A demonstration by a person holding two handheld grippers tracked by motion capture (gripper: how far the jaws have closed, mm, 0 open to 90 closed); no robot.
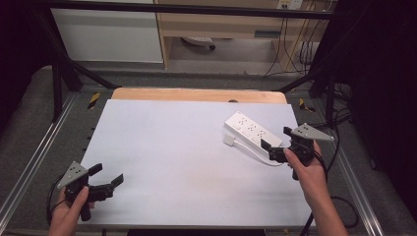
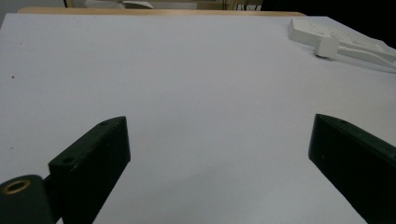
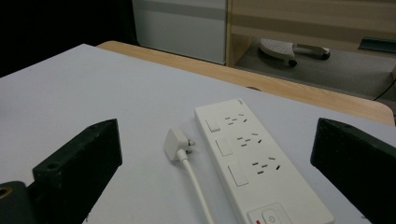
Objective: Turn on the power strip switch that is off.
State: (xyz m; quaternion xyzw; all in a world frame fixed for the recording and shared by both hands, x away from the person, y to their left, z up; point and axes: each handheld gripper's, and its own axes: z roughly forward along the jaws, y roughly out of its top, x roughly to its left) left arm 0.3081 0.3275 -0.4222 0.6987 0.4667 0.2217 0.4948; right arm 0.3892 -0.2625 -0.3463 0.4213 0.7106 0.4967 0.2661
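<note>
Right gripper (image 1: 273, 145) hovers at the near end of the white power strip (image 1: 252, 130), jaws wide open, holding nothing. The strip lies flat on the right far part of the desk (image 1: 162, 147), angled, three socket rows up and the switch end nearest the gripper (image 3: 215, 182). Its white plug (image 3: 177, 143) lies loose just left of the strip (image 3: 254, 163), prongs pointing at it, cord (image 3: 198, 186) running back toward the jaws.

Step in hand looks like reaching for the plug. To do it well: shift left off the strip body, come down over the plug head, pinch its flat sides, not the cord, keep prongs clear for insertion.

Left gripper (image 1: 109, 178) sits at the near left corner, jaws also spread wide and empty, well apart from the strip (image 2: 322, 35). It could come over to pin the strip against sliding.
</note>
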